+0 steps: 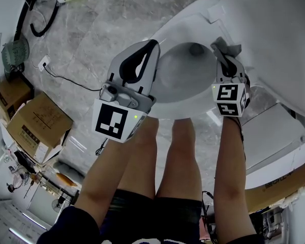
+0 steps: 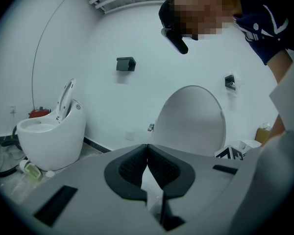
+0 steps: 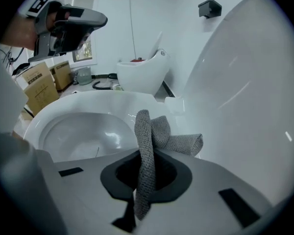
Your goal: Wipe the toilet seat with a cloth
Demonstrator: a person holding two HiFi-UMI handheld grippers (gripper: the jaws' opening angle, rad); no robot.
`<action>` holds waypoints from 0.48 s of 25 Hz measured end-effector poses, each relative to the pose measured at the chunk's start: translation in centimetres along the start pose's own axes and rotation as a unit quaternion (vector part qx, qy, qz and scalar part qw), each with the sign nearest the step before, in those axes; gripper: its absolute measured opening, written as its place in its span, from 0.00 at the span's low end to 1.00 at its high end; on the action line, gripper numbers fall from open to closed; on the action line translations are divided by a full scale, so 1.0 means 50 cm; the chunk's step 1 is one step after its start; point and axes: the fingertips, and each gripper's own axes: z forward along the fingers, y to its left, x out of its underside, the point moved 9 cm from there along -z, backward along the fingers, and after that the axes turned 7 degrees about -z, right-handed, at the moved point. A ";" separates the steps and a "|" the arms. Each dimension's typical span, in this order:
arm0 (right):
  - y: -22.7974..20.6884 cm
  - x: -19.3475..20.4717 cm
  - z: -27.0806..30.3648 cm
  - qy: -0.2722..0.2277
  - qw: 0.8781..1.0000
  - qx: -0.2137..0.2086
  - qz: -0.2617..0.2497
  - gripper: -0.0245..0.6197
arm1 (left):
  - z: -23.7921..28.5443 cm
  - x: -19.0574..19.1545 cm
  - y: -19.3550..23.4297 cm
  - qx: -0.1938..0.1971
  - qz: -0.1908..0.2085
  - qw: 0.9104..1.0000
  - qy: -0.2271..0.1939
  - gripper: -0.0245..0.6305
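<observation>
Cloth [image 3: 146, 151], grey knit, pinched in the right gripper [image 3: 147, 173], jaws clamped on its middle; one folded end sticks up and flops right past the tips, a tail hangs below. In the head view the cloth [image 1: 225, 49] and right gripper [image 1: 224, 60] sit over the right rear part of the toilet seat [image 1: 179, 108], near the hinge end; can't tell if the cloth touches the rim. Raised lid [image 3: 250, 82] is just beside the right gripper on its right, so that side is tight; open bowl [image 1: 182, 70] lies to its left. Left gripper [image 1: 153, 46] is over the left edge of the seat, apart from the right one with the bowl between them. Left gripper [image 2: 147, 153] has its jaw tips closed together, nothing held, pointing at the lid [image 2: 191, 121]. Front rim of the seat is just beside the person's knees [image 1: 165, 136]. Cardboard boxes [image 1: 38, 121] stand well apart on the left floor, and a second toilet [image 2: 49, 131] stands further off by the wall.
</observation>
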 end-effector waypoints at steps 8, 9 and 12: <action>0.025 0.083 -0.092 0.076 0.994 0.051 0.053 0.08 | -0.014 0.004 0.011 -0.004 -0.006 1.000 0.000 0.07; 0.028 0.095 -0.105 0.085 0.993 0.055 0.054 0.08 | -0.013 0.004 0.009 -0.003 -0.009 1.000 -0.002 0.07; 0.040 0.123 -0.129 0.105 0.991 0.051 0.058 0.08 | -0.007 -0.003 0.002 -0.004 -0.024 1.000 -0.018 0.07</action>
